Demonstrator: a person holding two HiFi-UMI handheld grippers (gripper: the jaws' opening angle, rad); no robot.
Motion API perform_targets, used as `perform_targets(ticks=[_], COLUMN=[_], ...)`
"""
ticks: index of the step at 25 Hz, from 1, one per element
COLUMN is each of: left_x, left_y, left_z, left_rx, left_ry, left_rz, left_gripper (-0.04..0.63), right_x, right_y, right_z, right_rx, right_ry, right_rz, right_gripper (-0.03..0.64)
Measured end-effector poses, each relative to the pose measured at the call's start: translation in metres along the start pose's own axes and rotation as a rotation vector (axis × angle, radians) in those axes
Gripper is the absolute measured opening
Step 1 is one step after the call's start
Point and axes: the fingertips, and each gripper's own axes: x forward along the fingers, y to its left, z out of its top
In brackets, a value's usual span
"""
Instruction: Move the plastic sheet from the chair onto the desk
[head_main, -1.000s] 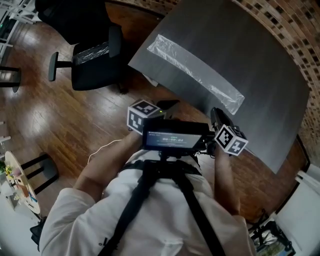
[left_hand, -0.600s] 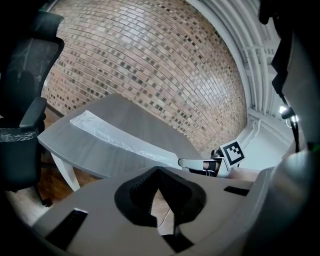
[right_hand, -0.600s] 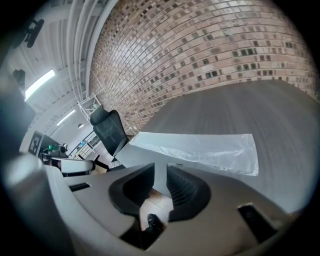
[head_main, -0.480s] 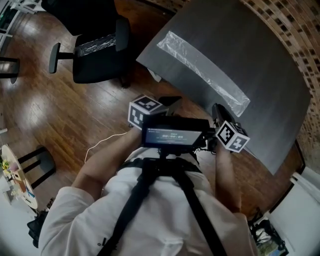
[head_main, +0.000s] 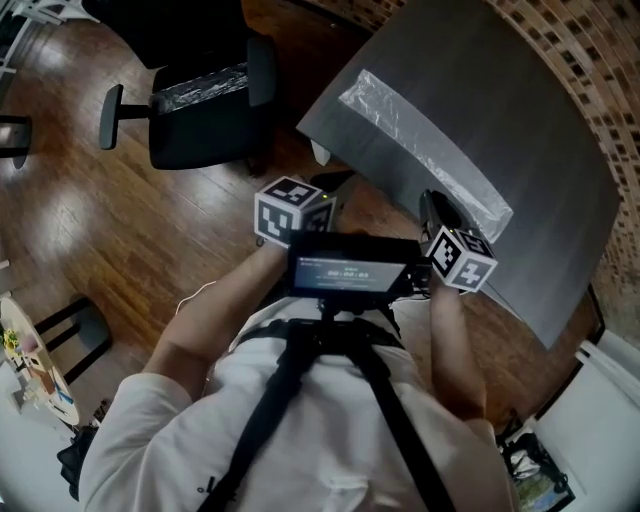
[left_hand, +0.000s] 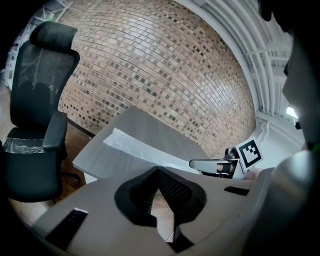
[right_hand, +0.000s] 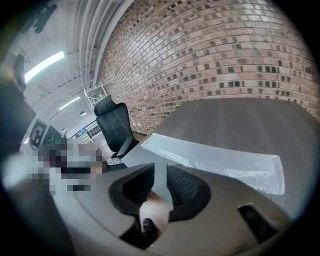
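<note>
Lying on grey desk (head_main: 540, 120) ahead of right gripper (right_hand: 160, 170) (slightly parted, empty): long clear plastic sheet (head_main: 425, 140), placed. Crumpled clear film (head_main: 198, 85) on black chair (head_main: 200, 145), beyond left gripper (left_hand: 158, 172) (closed, empty): pending.

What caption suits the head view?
Plastic sheet lies across the grey desk; a second sheet sits on the chair.

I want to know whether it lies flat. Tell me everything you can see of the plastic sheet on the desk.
The plastic sheet is a long, narrow strip of clear, crinkled film with a whitish sheen. It lies flat and stretched out on the grey desk, running diagonally along the edge nearest the person, with one short end towards the corner by the chair. Only the desktop touches it.
</note>
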Motion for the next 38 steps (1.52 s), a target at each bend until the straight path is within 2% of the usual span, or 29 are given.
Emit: perform_targets(ticks=[9, 16, 23, 31, 38], left_x=[-0.052, -0.106, -0.143, -0.162, -0.185], left_y=[0.082, 0.133, 0.163, 0.190, 0.229], left_z=[0.037, 0.042, 0.042, 0.042, 0.046], left_rx=[-0.010, -0.020, -0.038, -0.102, -0.158], left_ry=[-0.065, -0.091, -0.117, -0.169, -0.191], left_rz=[0.082, 0.121, 0.160, 0.251, 0.407], left_gripper=[0.012, 0.025, 0.040, 0.040, 0.040], right_x=[0.048, 0.070, 0.085, 0.123, 0.167], right_y=[0.073, 0.129, 0.174, 0.212, 0.253], right_z=[0.029, 0.026, 0.026, 0.036, 0.048], right_rx=[-0.074, -0.102, -0.165, -0.266, -0.370], right_ry=[0.022, 0.018, 0.027, 0.080, 0.139], right_rz=[0.014, 0.018, 0.048, 0.164, 0.309], right_gripper=[0.081, 0.081, 0.081, 0.081, 0.081])
